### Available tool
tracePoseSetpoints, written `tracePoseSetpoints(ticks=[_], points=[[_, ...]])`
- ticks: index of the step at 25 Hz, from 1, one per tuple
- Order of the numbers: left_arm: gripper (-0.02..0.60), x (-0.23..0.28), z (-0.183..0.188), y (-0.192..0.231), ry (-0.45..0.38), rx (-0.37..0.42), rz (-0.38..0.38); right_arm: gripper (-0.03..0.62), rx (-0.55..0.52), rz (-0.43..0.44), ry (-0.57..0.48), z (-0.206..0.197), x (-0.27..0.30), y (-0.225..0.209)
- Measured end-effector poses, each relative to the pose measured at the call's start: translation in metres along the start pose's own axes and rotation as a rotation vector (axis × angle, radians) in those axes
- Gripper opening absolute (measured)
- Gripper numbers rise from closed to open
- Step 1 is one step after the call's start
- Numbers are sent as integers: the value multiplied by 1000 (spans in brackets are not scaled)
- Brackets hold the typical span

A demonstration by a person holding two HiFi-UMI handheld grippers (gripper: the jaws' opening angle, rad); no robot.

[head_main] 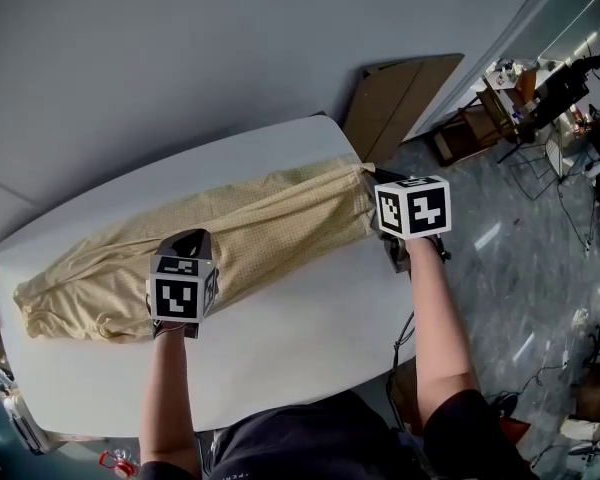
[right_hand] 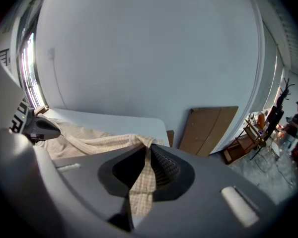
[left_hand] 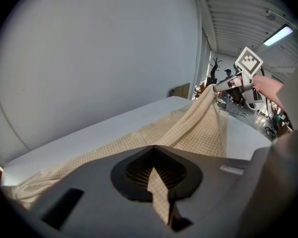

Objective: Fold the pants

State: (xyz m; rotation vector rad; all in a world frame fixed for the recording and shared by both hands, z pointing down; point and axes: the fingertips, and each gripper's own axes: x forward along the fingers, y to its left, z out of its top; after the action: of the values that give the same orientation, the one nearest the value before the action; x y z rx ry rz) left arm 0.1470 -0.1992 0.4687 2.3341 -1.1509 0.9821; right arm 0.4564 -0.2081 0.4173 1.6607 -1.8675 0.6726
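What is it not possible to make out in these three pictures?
- Head view: marker cubes hide where the left tool and right tool pinch the pants.
- Left gripper view: the tool's body covers part of the pants' left end.
- Right gripper view: the pants' far end is hidden behind the left tool.
- Head view: floor clutter, right, too small to name.

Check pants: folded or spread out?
Pants spread lengthwise along the table, no crosswise fold yet; left gripper and right gripper pinch its edge.

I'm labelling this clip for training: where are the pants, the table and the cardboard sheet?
pants (head_main: 270, 218), head view, middle of the checked fabric
table (head_main: 310, 308), head view, bare white top nearest the person
cardboard sheet (head_main: 395, 98), head view, its brown face
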Motion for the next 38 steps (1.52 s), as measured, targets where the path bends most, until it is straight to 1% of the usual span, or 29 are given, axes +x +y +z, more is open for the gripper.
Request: tracePoseSetpoints(ticks=[1, 3, 5, 7, 9, 13, 17, 20, 22, 24, 29, 31, 33, 35, 36, 38], points=[[-2, 1, -2, 3, 5, 0, 12, 41, 15, -12, 24, -7, 15, -2], [-2, 0, -1, 6, 1, 9, 29, 57, 34, -36, 34, -15, 33, -8], [-2, -1, 1, 5, -2, 12, 28, 92, 63, -30, 14, -15, 41, -10], [-2, -2, 1, -2, -1, 9, 3, 99, 113, -7, -4, -15, 41, -11], [-2, -3, 4, -16, -7, 10, -39, 101, 150, 6, -14, -16, 37, -15], [-2, -1, 18, -58, -32, 30, -160, 88, 161, 0, -39, -16, 29, -25], [-2, 2, 28, -105, -33, 85, -267, 80, 162, 14, -41, -24, 20, -31], [-2, 10, 33, -134, -18, 143, -310, 81, 149, 46, -18, -36, 17, -29], [-2, 15, 36, -150, -19, 162, -337, 86, 137, 61, -8, -44, 16, -26], [-1, 19, 43, -168, -39, 172, -371, 93, 137, 72, -5, -51, 15, -25], [76, 36, 60, -223, -95, 183, -471, 98, 165, 76, 7, -65, 20, -36], [107, 45, 64, -244, -109, 192, -495, 100, 172, 89, 7, -65, 23, -38], [122, 54, 65, -261, -112, 209, -513, 101, 170, 110, 9, -63, 27, -39], [145, 61, 67, -272, -125, 217, -512, 107, 153, 132, 15, -61, 31, -38], [158, 64, 70, -273, -142, 211, -502, 114, 143, 142, 16, -59, 33, -38], [163, 69, 79, -273, -178, 189, -477, 126, 127, 167, 12, -53, 38, -37]])
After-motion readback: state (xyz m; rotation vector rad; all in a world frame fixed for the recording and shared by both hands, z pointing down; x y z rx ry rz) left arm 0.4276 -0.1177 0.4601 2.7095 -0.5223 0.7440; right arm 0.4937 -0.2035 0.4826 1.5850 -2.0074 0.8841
